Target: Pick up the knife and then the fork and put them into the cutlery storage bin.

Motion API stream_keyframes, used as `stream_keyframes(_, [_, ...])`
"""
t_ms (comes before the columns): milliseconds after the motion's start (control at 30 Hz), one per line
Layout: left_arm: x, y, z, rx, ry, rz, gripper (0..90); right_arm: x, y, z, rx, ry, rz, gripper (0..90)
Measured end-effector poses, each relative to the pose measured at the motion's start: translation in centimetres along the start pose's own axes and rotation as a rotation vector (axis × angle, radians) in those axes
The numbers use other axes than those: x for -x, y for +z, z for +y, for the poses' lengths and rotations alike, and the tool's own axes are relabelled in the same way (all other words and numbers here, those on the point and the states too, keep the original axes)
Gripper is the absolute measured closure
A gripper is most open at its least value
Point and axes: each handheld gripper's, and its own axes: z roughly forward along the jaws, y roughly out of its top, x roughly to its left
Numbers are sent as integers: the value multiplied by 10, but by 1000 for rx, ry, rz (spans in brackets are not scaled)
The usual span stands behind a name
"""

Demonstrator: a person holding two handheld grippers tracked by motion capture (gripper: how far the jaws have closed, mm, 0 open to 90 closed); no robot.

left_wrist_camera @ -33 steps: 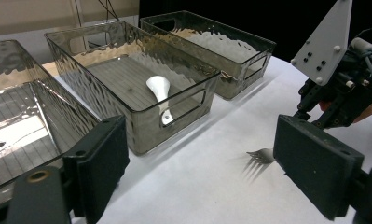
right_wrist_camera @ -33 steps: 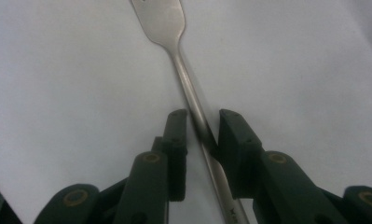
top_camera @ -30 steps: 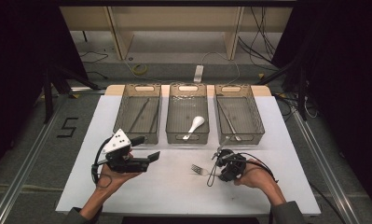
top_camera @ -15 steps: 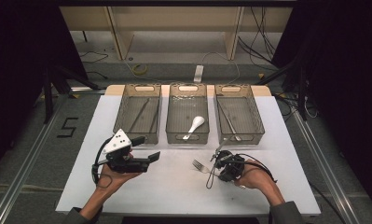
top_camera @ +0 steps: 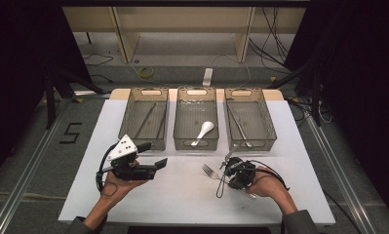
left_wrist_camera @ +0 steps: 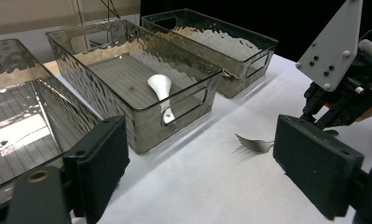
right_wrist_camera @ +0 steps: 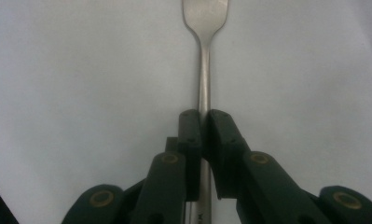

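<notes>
Dark floor and cabling surround the white table [top_camera: 182,195] that I am working over, with a light wooden frame standing beyond its far edge. Three clear plastic bins sit side by side along the far half of the table. I see the left bin [top_camera: 144,118] holding thin dark sticks that look like chopsticks, the middle bin [top_camera: 196,118] holding a white spoon [top_camera: 203,131], and the right bin [top_camera: 247,118] holding a slim metal utensil I cannot identify.

On the near left, my left gripper [top_camera: 153,165] is cradled in a hand above the table, pointing toward the right, its grey three-cornered plate on top. Its fingers [left_wrist_camera: 316,168] stand wide apart with nothing between them; in the left gripper view they frame the middle bin and the table beyond.

On the near right, my right gripper [top_camera: 227,170] lies low over the table, pointing left, in front of the gap between the middle and right bins. Its fingers [right_wrist_camera: 191,135] have just been closing and now clench the handle of the fork [right_wrist_camera: 203,79], the pads pressing it from both sides. The fork [top_camera: 210,170] lies flat on the table just left of that gripper, its tines pointing left and slightly far, well apart from the bins.
</notes>
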Motion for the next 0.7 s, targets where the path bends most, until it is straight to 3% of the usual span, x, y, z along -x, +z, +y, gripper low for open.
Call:
stream_keyframes(133, [-1,-1,0,4,-7,3,175,4,-6,-2,32,9,16,843])
stream_keyframes(200, [-1,-1,0,4,-7,4,175,5,-10,-3,52,26,-1,843])
stream_keyframes(467, [-1,-1,0,12,-14,1,175,20,-26,-10,172,89,-1,843])
stream_keyframes(700, [-2,-2,0,24,-30,0,165,31,-37,-18,243,135,4,843])
